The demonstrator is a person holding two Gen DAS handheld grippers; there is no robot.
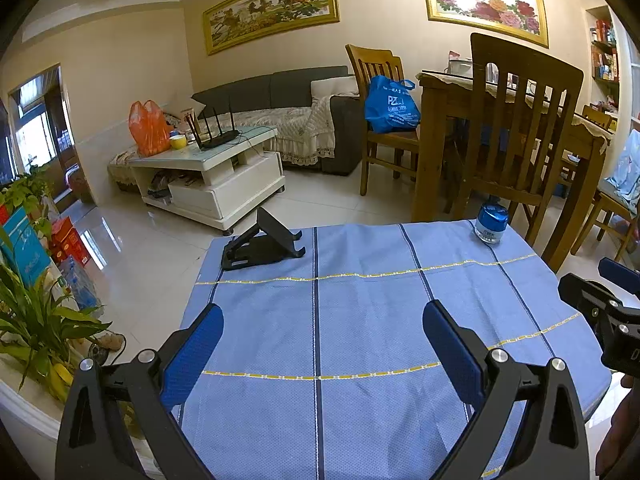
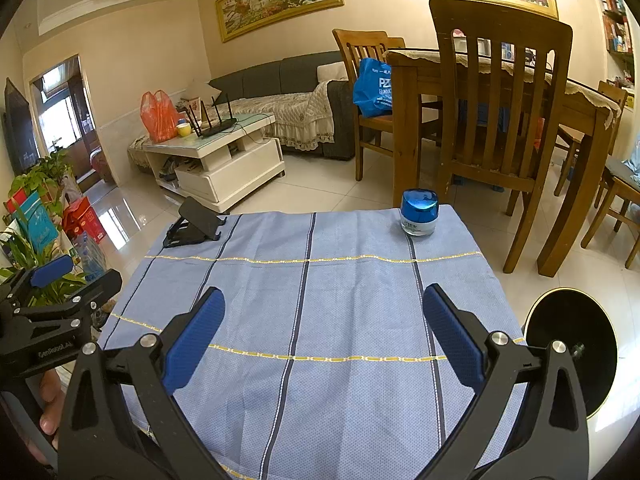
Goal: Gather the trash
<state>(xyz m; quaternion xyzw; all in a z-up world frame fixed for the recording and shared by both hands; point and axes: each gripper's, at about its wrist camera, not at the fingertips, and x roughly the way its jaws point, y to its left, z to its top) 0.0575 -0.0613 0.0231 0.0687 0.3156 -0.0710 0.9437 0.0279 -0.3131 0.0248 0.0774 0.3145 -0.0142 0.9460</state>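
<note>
A small jar with a shiny blue lid point(image 1: 491, 224) stands at the far right corner of the blue striped tablecloth point(image 1: 360, 320); it also shows in the right wrist view point(image 2: 419, 211). A black folding phone stand point(image 1: 262, 246) sits at the far left corner, also seen in the right wrist view point(image 2: 196, 224). My left gripper point(image 1: 322, 344) is open and empty above the near part of the cloth. My right gripper point(image 2: 322, 332) is open and empty beside it, over the same cloth point(image 2: 320, 320). No loose trash shows on the cloth.
A black round bin with a gold rim point(image 2: 572, 360) stands on the floor right of the table. Wooden chairs point(image 2: 500, 120) and a dining table point(image 1: 520, 120) stand behind. A white coffee table point(image 1: 212, 168) is far left. Potted plants point(image 1: 36, 320) crowd the left edge.
</note>
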